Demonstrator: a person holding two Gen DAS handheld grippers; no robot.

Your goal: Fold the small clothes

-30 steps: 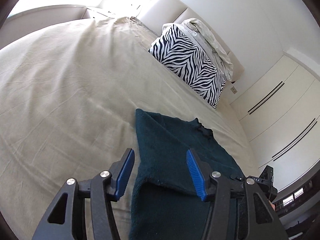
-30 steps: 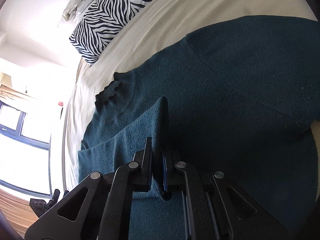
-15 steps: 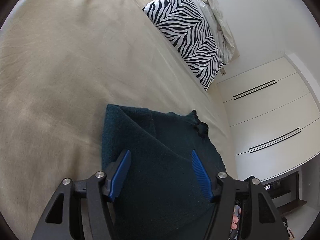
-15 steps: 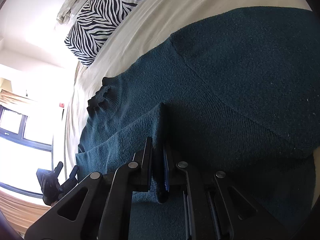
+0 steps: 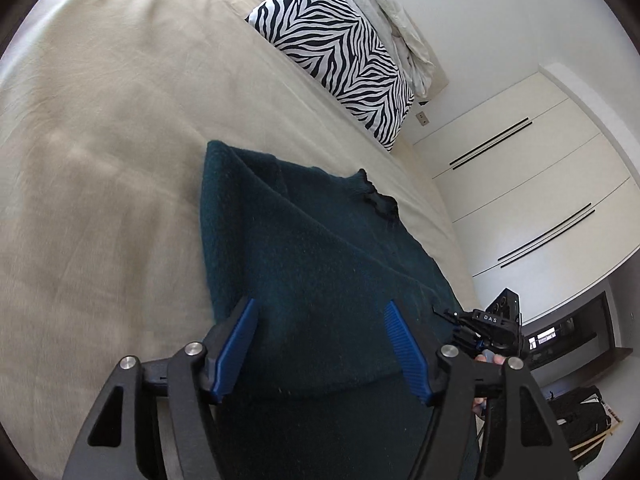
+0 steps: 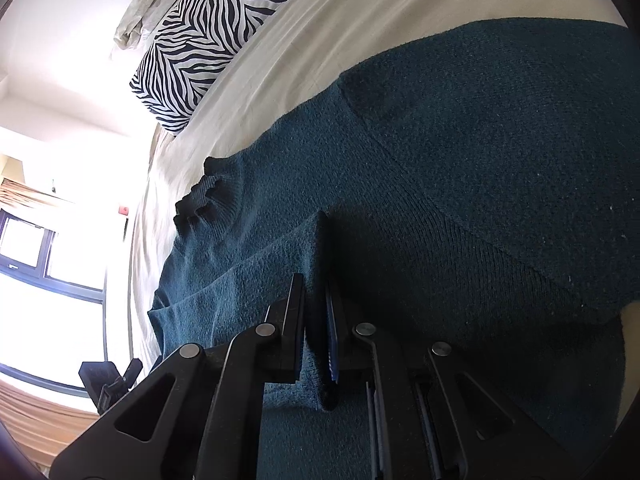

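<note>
The right gripper (image 6: 316,312) is clamped nearly closed on a raised fold of a dark teal sweater (image 6: 460,184), the knit pinched upright between its two pads. From that pinch a ridge of fabric runs away toward the sweater's ribbed collar (image 6: 204,196).

The left gripper (image 5: 320,344) hangs just above the sweater's other side with its jaws wide and opening. Its blue pads (image 5: 234,346) stand apart over the fabric and press on nothing.

The sweater (image 5: 304,264) lies on a beige bedspread (image 5: 104,128). Its long axis runs from the grippers toward the head of the bed, with the collar (image 5: 376,200) at the far end, pointing toward the pillows. In the left view its left edge is folded over, forming a diagonal crease across the body. In the right view a broad panel of the sweater spreads to the right.

Beyond the collar, well apart from it, a zebra-striped pillow (image 5: 340,52) leans at the head of the bed with a crumpled pale cloth (image 5: 392,20) behind it. White wardrobe doors (image 5: 532,184) line the wall on the right in the left view. A bright window (image 6: 44,272) fills the left edge of the right view.
</note>
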